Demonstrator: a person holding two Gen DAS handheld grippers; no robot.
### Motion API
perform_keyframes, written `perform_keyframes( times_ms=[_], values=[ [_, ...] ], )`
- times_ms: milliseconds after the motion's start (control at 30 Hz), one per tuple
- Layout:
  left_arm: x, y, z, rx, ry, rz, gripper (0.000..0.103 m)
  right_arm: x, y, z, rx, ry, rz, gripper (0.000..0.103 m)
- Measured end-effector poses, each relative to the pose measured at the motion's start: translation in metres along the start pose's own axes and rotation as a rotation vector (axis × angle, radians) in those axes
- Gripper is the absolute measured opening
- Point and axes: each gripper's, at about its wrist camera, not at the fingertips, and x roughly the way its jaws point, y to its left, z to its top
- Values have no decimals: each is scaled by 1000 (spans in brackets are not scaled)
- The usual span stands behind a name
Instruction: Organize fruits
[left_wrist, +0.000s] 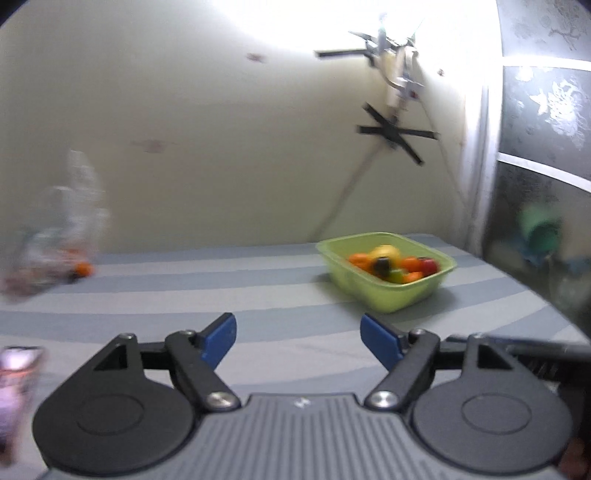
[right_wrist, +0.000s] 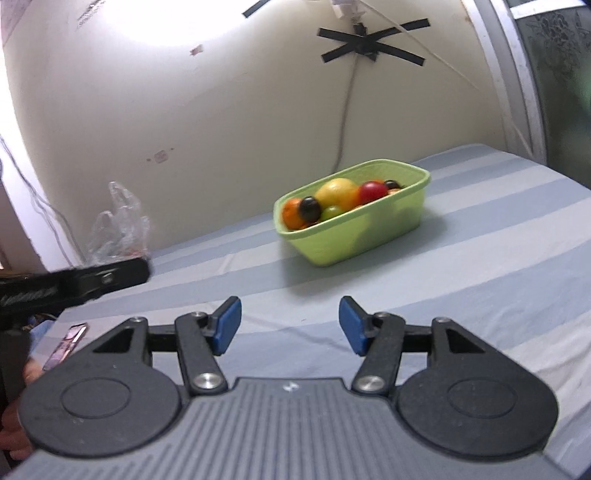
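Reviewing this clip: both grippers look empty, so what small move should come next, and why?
Probably ease the left gripper toward the clear plastic bag, where an orange fruit seems to lie loose. The green basket already holds fruit, and the right gripper is empty too.

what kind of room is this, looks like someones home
Probably a bedroom at home: the green basket of fruit sits on a striped bedsheet, against a marked, painted wall with a cable taped on in black tape. A plastic bag lies nearby.
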Motion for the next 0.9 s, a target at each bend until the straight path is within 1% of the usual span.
perform_keyframes(
  times_ms=[67, 100, 133, 167, 233, 333, 400, 533, 600, 667, 767, 900],
  values=[
    [-19, 17, -10, 16, -1, 79, 82, -3, 7, -3, -16, -1, 21, 61],
    [-25, 23, -14, 20, 12, 122, 83, -4, 10, -5, -25, 1, 30, 62],
    [-28, 29, -17, 17, 28, 153, 83, -4, 13, -6, -36, 5, 37, 62],
    [-30, 32, -20, 5, 39, 168, 83, -3, 16, -8, -49, 12, 41, 62],
    [-28, 35, -21, -38, 51, 164, 83, -1, 20, -11, -64, 26, 47, 62],
    [-20, 28, -23, -110, 54, 116, 86, -2, 23, -15, -53, 40, 64, 62],
    [-12, 17, -23, -128, 52, 89, 89, -5, 24, -18, -50, 47, 69, 62],
    [2, -7, -21, -146, 57, 36, 94, -15, 24, -22, -71, 37, 38, 62],
    [9, -19, -21, -143, 66, 22, 101, -19, 20, -22, -59, 26, 21, 65],
    [13, -30, -23, -138, 77, 17, 103, -24, 15, -22, -36, 14, 2, 67],
    [17, -36, -27, -125, 97, 13, 103, -28, 9, -25, -5, 9, -24, 68],
    [20, -35, -30, -124, 111, 51, 103, -31, 6, -29, 13, 9, -42, 69]
  ],
)
